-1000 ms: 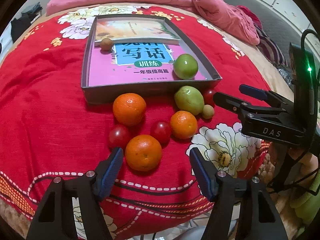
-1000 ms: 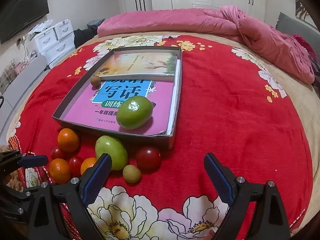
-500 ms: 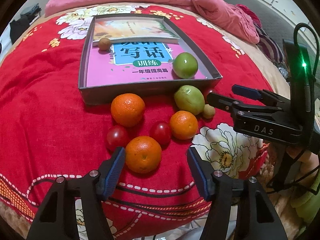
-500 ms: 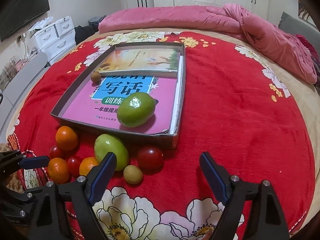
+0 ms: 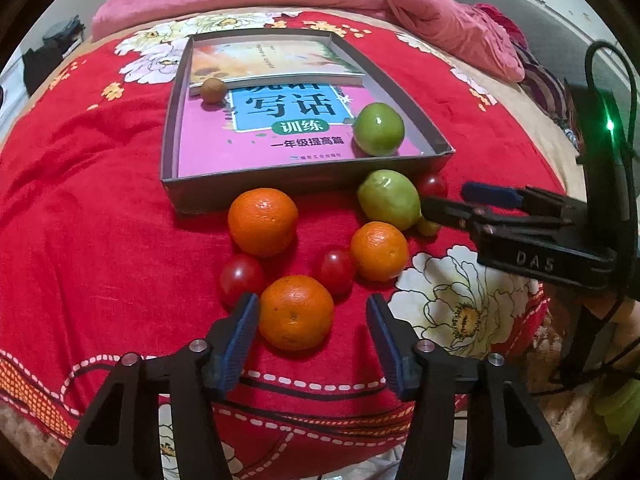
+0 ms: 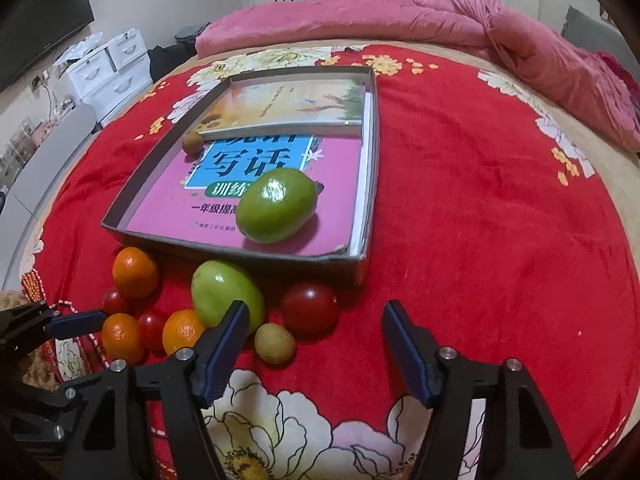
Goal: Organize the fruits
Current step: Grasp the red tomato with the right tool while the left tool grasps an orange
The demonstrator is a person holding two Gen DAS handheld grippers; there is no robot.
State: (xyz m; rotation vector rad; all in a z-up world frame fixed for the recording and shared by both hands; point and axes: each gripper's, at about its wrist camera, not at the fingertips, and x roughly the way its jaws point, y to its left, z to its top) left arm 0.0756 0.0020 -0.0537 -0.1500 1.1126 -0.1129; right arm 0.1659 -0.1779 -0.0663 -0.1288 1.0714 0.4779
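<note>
My left claw (image 5: 312, 322) is spread wide around the nearest orange (image 5: 296, 312), not yet grasping it. My right claw (image 6: 314, 334) is also released, over the small brownish fruit (image 6: 275, 343) and red tomato (image 6: 309, 307). Both fruits lie on the bed beside the grey tray (image 6: 374, 152).

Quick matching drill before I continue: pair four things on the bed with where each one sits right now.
1. small brown round fruit
2. nearest orange
3. small yellow-green fruit
4. left gripper

A. between the open right gripper fingers
B. open around an orange
C. inside the grey cardboard tray
D. between blue finger pads

Pairs: 1-C, 2-D, 3-A, 4-B
</note>
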